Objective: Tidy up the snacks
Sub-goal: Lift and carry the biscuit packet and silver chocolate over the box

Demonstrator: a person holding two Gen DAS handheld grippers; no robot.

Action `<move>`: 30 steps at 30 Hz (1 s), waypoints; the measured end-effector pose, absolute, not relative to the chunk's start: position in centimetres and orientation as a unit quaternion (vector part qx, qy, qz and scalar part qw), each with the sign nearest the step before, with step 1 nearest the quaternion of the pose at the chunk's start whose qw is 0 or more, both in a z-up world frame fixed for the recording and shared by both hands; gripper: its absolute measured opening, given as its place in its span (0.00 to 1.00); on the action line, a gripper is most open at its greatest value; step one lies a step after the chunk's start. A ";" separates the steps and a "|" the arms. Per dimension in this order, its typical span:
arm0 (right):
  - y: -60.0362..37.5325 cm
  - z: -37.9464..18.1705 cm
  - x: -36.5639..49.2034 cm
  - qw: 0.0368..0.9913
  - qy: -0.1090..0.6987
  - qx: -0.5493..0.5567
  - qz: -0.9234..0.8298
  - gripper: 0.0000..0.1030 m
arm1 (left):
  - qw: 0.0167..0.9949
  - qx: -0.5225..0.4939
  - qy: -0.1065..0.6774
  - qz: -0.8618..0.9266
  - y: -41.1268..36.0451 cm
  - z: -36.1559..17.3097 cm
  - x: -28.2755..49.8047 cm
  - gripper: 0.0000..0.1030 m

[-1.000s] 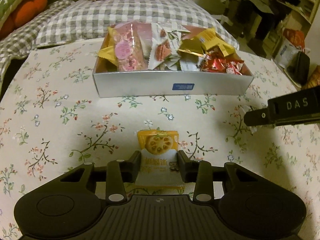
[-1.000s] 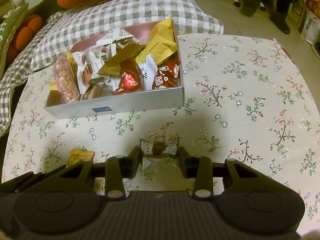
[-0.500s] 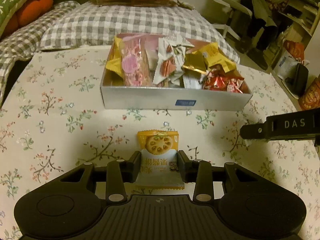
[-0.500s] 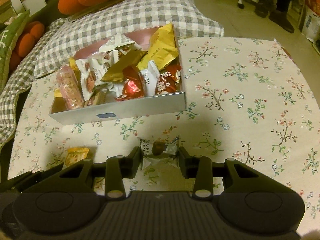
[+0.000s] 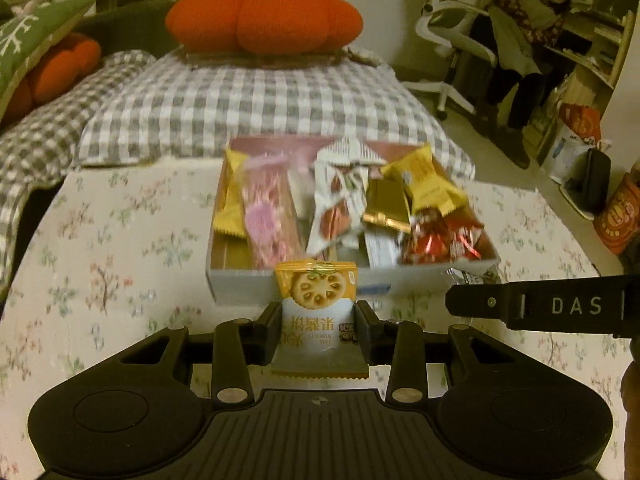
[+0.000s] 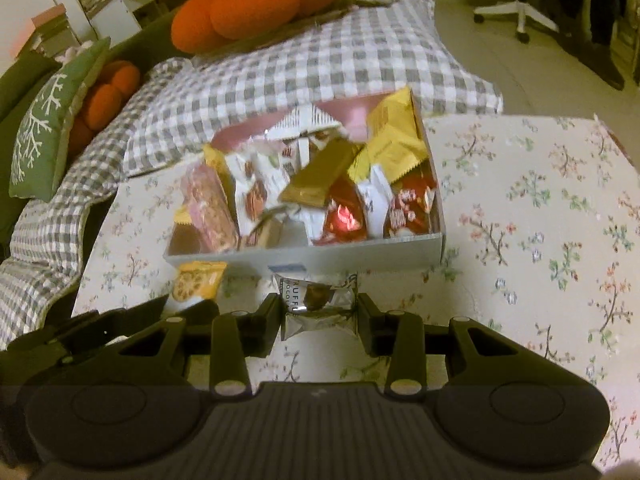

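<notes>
Biscuit packet (image 5: pixel 316 312) stands lengthwise, yellow end up-frame, clenched in left tongs (image 5: pixel 318 320); right tongs (image 6: pixel 318 312) clamp chocolate wrapper (image 6: pixel 318 304) crosswise.

An orange pumpkin-shaped plush cushion (image 5: pixel 264 20) sat beyond a grey-and-white checked quilt (image 5: pixel 256 104); a white swivel office chair (image 5: pixel 452 44) stood on the pale floor (image 6: pixel 532 64).

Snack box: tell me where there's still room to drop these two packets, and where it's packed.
The box is crowded along its right and middle: red, gold and yellow packets overlap there. A small bare patch shows at the near-left corner, beside the pink packet. Outside, the floral cloth right of the box lies bare.
</notes>
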State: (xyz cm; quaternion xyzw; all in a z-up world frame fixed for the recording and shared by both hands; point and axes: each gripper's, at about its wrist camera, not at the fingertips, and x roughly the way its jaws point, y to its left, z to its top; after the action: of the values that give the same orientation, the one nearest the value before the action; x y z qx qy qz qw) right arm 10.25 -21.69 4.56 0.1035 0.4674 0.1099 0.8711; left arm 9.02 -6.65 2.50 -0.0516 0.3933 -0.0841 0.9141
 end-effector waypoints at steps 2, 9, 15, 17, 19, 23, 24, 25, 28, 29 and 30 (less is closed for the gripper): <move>-22.0 4.8 10.6 0.875 0.459 0.111 0.108 0.36 | 0.918 -0.051 0.384 -0.084 -6.5 2.8 9.5 0.35; -23.1 4.6 11.9 0.884 0.436 0.139 0.096 0.36 | 0.926 -0.064 0.355 -0.109 -6.9 3.5 11.4 0.35; -24.7 4.0 13.5 0.886 0.426 0.171 0.066 0.36 | 0.921 -0.088 0.355 -0.133 -7.1 2.4 13.9 0.35; -25.4 3.7 14.0 0.885 0.424 0.185 0.055 0.35 | 0.921 -0.091 0.351 -0.141 -7.2 2.0 14.4 0.35; -25.9 3.2 14.4 0.882 0.426 0.198 0.048 0.36 | 0.922 -0.090 0.347 -0.147 -7.5 1.7 14.9 0.35; -26.0 2.3 15.1 0.875 0.434 0.210 0.043 0.36 | 0.924 -0.080 0.344 -0.150 -8.1 0.9 15.5 0.35; -25.9 2.2 15.2 0.875 0.435 0.211 0.042 0.36 | 0.924 -0.079 0.343 -0.151 -8.2 0.8 15.6 0.35; -25.7 2.2 15.2 0.875 0.434 0.211 0.042 0.36 | 0.924 -0.077 0.342 -0.154 -8.3 0.7 15.6 0.35; -25.5 2.4 15.3 0.878 0.427 0.211 0.044 0.36 | 0.925 -0.069 0.336 -0.161 -8.6 0.6 15.6 0.35; -25.6 2.4 15.4 0.878 0.425 0.214 0.043 0.36 | 0.926 -0.067 0.335 -0.163 -8.7 0.6 15.7 0.35; -25.7 2.5 15.4 0.878 0.423 0.220 0.043 0.36 | 0.927 -0.065 0.332 -0.164 -8.7 0.6 15.7 0.35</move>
State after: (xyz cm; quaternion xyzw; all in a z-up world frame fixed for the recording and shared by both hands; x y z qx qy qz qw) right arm 15.36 -25.75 2.45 0.2201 0.4228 0.0432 0.8780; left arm 15.70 -8.73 0.56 -0.0650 0.3325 -0.1636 0.9265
